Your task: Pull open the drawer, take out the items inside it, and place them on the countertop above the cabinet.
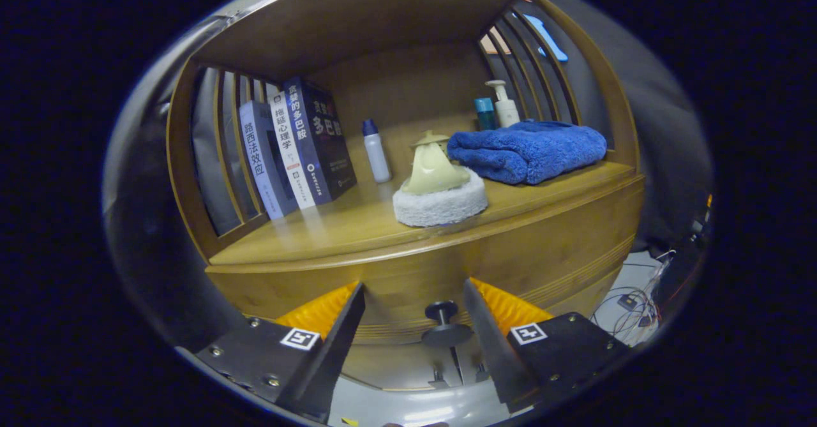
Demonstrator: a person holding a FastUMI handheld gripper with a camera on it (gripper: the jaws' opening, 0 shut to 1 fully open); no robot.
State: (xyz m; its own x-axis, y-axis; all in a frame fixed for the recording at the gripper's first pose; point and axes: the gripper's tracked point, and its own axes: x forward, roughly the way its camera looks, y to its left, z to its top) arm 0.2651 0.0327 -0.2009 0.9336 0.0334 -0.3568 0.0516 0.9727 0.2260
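Observation:
A wooden cabinet fills the view, its drawer front [523, 254] closed under the countertop [332, 229]. A dark round knob [445, 323] sticks out of the drawer front low down. My gripper [413, 306] is open, its two fingers standing either side of the knob without touching it. The knob sits between the fingertips, a little nearer the right one. What lies in the drawer is hidden.
On the countertop stand a pale scrubber with a white pad [439, 191], a folded blue towel [530, 149], a small white bottle [376, 150], a pump bottle [505, 104], a teal container [485, 113] and three books [300, 149] leaning at the left. Cables [632, 302] lie on the floor at right.

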